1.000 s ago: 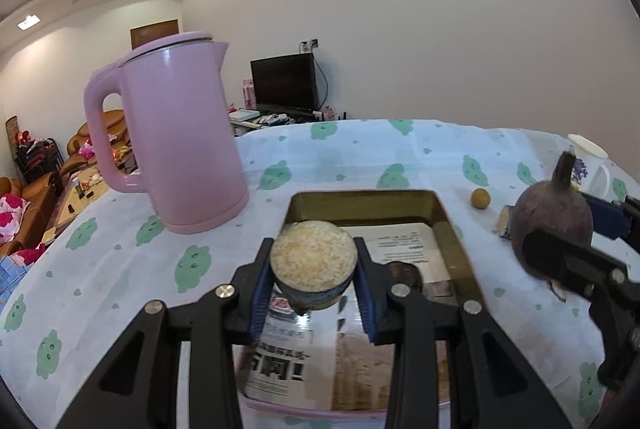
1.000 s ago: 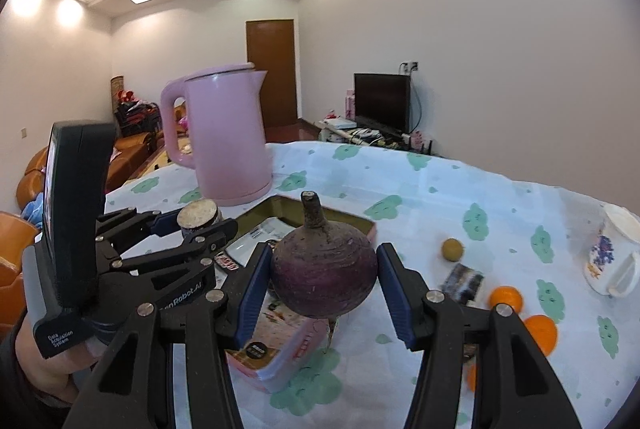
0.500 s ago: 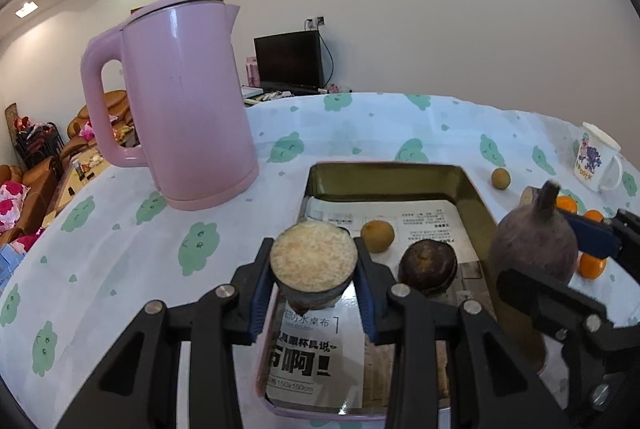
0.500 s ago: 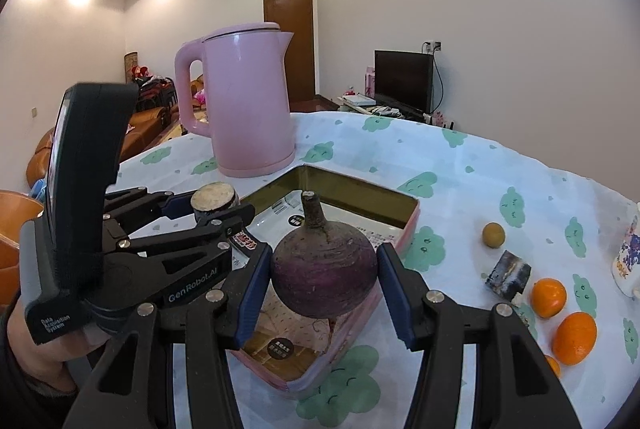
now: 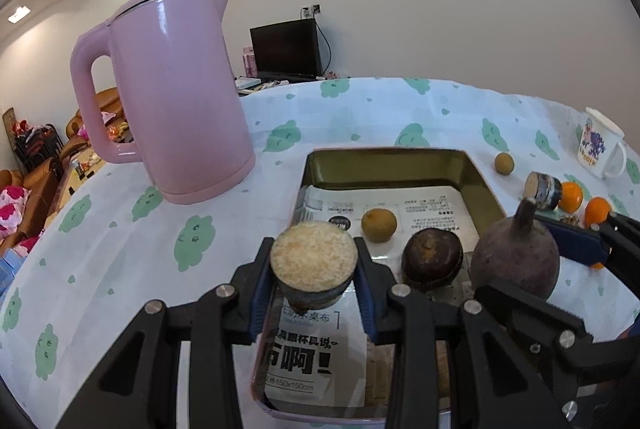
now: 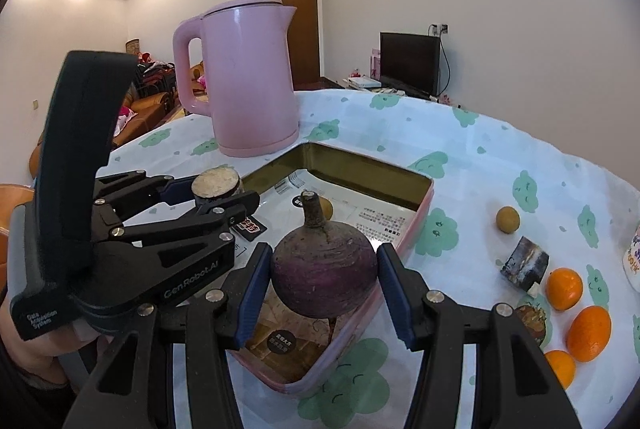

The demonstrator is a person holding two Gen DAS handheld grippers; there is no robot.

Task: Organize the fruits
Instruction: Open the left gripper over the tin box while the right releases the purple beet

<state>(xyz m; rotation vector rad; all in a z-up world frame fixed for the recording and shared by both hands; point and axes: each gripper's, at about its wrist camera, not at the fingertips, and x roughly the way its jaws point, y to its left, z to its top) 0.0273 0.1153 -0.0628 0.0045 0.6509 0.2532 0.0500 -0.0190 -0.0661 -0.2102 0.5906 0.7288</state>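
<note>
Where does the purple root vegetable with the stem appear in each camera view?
Left wrist view: the purple root vegetable sits at the right, held in the right claw, beside the tray.
Right wrist view: it is at centre, between the claw's blue pads.
Shared landmark: the pink kettle, behind the tray.

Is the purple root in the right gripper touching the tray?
Cannot tell. In the right wrist view the purple root, clamped in the right gripper, hangs over the tray, but its underside hides any gap. The left wrist view does not settle it.
</note>
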